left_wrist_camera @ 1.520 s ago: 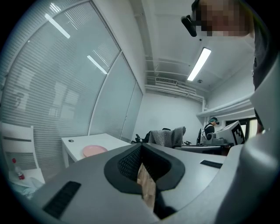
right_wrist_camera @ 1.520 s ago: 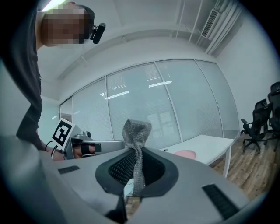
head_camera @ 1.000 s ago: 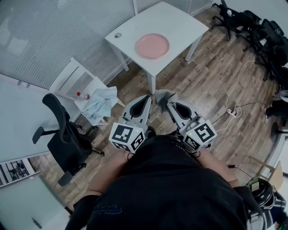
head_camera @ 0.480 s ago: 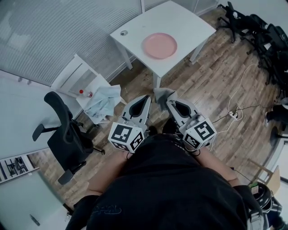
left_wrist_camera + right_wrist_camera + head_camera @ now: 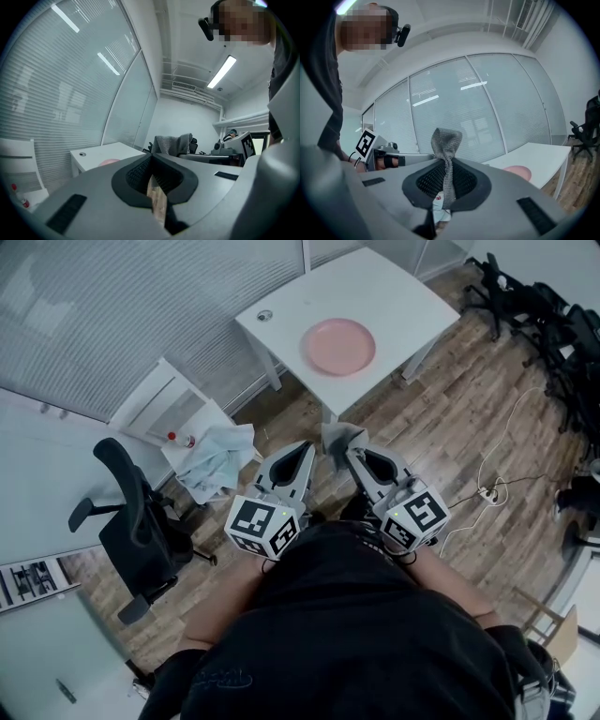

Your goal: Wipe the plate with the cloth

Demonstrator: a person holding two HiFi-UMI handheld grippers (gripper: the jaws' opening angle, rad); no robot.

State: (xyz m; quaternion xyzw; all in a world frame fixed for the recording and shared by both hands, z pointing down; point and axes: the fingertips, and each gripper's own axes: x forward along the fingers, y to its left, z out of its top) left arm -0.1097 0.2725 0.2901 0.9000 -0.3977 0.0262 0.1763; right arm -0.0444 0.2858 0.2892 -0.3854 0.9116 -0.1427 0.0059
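A pink plate (image 5: pixel 338 345) lies on a white table (image 5: pixel 394 292) ahead of me, well beyond both grippers. My right gripper (image 5: pixel 351 452) is shut on a grey knitted cloth (image 5: pixel 339 438). In the right gripper view the cloth (image 5: pixel 446 140) sticks up out of the jaws, with the plate (image 5: pixel 518 172) far off at the right. My left gripper (image 5: pixel 305 448) is shut and holds nothing. In the left gripper view its closed tips (image 5: pixel 152 158) point toward the table (image 5: pixel 101 152) and the plate (image 5: pixel 110 161). Both grippers hang side by side over the wooden floor.
A low white stand (image 5: pixel 159 404) at the left carries a light blue cloth (image 5: pixel 216 460) and a small bottle (image 5: pixel 178 439). A black office chair (image 5: pixel 141 526) is beside it. More black chairs (image 5: pixel 562 324) and floor cables (image 5: pixel 487 488) are at the right.
The table and plate have slid to the right and slightly down in the head view as I move over the floor. Both grippers keep their pose, and the cloth stays gripped.
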